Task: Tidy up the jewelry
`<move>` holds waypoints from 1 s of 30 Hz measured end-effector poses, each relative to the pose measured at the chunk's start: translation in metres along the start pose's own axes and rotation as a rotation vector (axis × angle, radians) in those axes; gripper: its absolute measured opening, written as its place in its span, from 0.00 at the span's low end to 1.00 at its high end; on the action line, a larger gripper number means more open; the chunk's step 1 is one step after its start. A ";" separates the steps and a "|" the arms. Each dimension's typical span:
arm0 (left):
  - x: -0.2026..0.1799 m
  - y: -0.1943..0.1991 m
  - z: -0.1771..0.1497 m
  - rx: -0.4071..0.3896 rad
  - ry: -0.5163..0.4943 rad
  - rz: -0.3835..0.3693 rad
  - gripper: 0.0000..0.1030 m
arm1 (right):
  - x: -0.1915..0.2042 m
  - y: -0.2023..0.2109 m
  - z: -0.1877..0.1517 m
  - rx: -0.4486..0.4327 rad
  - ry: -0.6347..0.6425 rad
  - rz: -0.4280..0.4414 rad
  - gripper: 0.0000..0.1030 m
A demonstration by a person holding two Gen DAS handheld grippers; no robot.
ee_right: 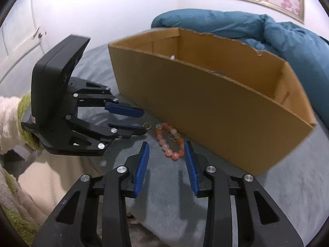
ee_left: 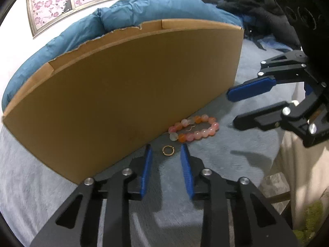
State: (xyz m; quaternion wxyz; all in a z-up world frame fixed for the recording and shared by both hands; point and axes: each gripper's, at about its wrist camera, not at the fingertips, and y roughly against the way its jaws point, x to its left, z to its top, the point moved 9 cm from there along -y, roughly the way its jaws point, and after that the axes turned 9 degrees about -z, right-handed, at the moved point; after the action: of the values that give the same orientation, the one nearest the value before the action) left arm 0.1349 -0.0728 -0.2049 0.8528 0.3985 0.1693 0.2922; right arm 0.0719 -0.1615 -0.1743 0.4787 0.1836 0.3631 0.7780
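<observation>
A bracelet of pink and orange beads [ee_left: 202, 132] [ee_right: 164, 147] lies on the grey cover against the front wall of an open cardboard box [ee_left: 144, 82] [ee_right: 205, 107]. A small gold hook [ee_left: 190, 128] [ee_right: 171, 137] lies inside its loop. A gold ring [ee_left: 168, 150] [ee_right: 147, 125] rests just in front of it. My left gripper [ee_left: 166, 147] [ee_right: 144, 121] is low over the cover, open, with the ring between its fingertips and untouched. My right gripper [ee_right: 166, 144] [ee_left: 232, 108] is open, with the bracelet's near end between its blue pads.
A blue duvet [ee_left: 144, 6] [ee_right: 287, 41] is piled behind the box, with black clothing [ee_left: 253, 2] beyond. A white object [ee_right: 172, 57] peeks out inside the box. A fluffy white and green sleeve [ee_right: 12, 123] holds the left gripper. The bed edge drops off at right [ee_left: 298, 144].
</observation>
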 end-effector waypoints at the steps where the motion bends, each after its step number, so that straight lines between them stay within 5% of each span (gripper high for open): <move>1: 0.001 -0.002 0.000 0.005 0.001 -0.001 0.24 | 0.002 -0.004 0.000 0.004 0.009 0.005 0.29; 9: 0.001 -0.007 0.000 0.006 0.011 -0.017 0.23 | 0.017 -0.040 -0.006 0.076 0.120 -0.008 0.19; 12: 0.001 -0.008 0.000 0.004 0.013 -0.019 0.22 | 0.019 -0.044 -0.007 0.083 0.149 -0.029 0.08; 23: 0.000 -0.008 -0.001 -0.002 0.017 -0.015 0.20 | -0.011 -0.002 0.011 -0.009 0.050 -0.101 0.07; 30: 0.000 -0.008 -0.001 0.007 0.021 -0.004 0.20 | -0.033 0.021 -0.017 0.033 0.046 -0.181 0.07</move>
State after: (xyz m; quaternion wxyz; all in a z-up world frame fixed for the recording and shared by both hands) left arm 0.1374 -0.0767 -0.2120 0.8503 0.3979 0.1800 0.2938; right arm 0.0647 -0.2031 -0.1679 0.5354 0.1401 0.4020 0.7295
